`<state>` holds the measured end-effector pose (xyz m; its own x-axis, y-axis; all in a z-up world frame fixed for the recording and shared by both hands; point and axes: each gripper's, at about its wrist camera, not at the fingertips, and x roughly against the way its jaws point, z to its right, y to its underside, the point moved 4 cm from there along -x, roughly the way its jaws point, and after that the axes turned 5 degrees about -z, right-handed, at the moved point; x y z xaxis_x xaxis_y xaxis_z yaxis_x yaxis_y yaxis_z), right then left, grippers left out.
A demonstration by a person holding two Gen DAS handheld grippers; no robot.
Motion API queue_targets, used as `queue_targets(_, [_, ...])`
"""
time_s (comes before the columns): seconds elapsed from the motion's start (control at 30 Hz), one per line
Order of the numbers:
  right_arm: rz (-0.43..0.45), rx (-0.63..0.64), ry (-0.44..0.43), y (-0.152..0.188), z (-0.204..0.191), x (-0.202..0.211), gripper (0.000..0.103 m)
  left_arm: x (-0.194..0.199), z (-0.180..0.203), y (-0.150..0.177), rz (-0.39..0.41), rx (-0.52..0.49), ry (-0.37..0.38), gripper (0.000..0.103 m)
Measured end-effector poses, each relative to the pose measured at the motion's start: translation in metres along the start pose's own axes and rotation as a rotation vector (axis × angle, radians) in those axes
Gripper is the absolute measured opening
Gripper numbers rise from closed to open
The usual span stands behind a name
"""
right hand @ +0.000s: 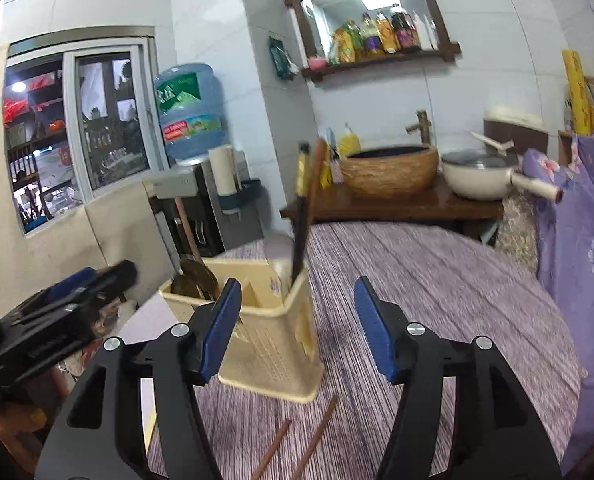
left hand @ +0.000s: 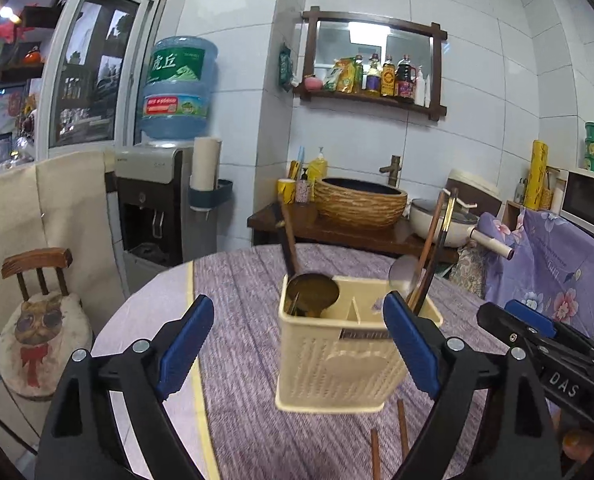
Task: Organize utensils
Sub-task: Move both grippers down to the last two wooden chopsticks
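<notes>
A cream plastic utensil holder [left hand: 337, 364] stands on the round table with the purple striped cloth [left hand: 249, 360]. A ladle [left hand: 311, 294] leans in its left compartment; a metal spoon [left hand: 403, 272] and dark chopsticks [left hand: 437, 256] stand in its right one. Two brown chopsticks [left hand: 402, 426] lie on the cloth in front of the holder. My left gripper [left hand: 297, 344] is open and empty, its jaws either side of the holder. My right gripper [right hand: 297, 328] is open and empty, right of the holder [right hand: 265, 344], above the loose chopsticks [right hand: 317, 436].
A low wooden counter [left hand: 337, 232] behind the table carries a woven basin [left hand: 359, 200] and a white pan [left hand: 441, 220]. A water dispenser [left hand: 157, 208] stands at the back left. A small chair with a cat cushion [left hand: 41, 328] is left. A floral cloth [left hand: 557, 264] hangs right.
</notes>
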<state>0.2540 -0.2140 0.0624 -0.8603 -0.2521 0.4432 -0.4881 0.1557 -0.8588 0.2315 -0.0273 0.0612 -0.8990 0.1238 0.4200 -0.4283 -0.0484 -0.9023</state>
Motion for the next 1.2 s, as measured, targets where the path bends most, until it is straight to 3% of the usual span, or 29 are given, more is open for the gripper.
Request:
queue_targets(0.33, [-0.259,-0.116,0.101,0.076,0.033,-0.027,0.058,-0.015,-0.018,0.071,-0.238,0.046,-0.038,0.085])
queue_targets(0.5, [-0.341,-0.131,0.103,0.102,0.033,-0.039,0.054,-0.018,-0.029,0.097,-0.301,0.074,-0.051,0.078])
queue_targets(0.93, [-0.402,-0.152,0.105,0.116,0.023,-0.051,0.045,-0.018,-0.044,0.125,-0.362,0.113,-0.058,0.057])
queue_targets(1.2, [-0.443,-0.116,0.138,0.116,0.011,-0.075,0.034,-0.022,-0.040,0.128,-0.374,0.103,-0.048,0.055])
